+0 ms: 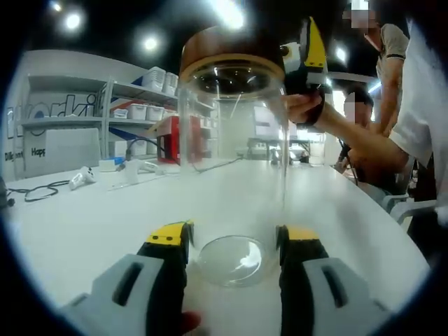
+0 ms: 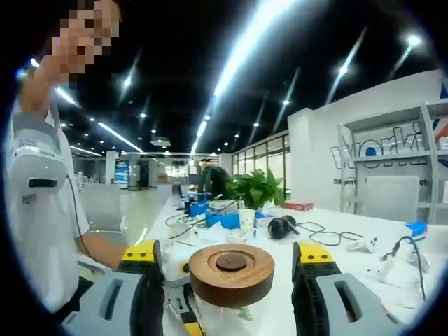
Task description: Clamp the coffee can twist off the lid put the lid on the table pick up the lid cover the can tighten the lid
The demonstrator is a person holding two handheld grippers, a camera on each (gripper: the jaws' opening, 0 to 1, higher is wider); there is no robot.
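The coffee can (image 1: 234,175), a clear glass jar, stands upright on the white worktop (image 1: 91,224), well in from its edges, with bare surface all round its base. The left gripper (image 1: 233,245) brackets the can's bottom, one jaw on each side of the glass; they appear to press the wall, holding the can down, likely so it will not spin when the lid is turned. The wooden lid (image 2: 232,274) sits on the can's mouth. The right gripper (image 2: 228,269) comes from the far side at lid height, and its jaws stand apart with a clear gap to the wood on both sides, so it is wide and holding nothing. In the left gripper view it shows beside the lid (image 1: 231,52) with a hand (image 1: 308,108) on it.

Judging by this, the clamp is made and the twist has not begun; the right jaws need to close on the lid first. Clutter such as cables (image 2: 318,231), a plant (image 2: 255,187) and a cup (image 2: 246,218) lies far along the worktop, well apart from the can, so the near surface gives open room for setting the lid down.
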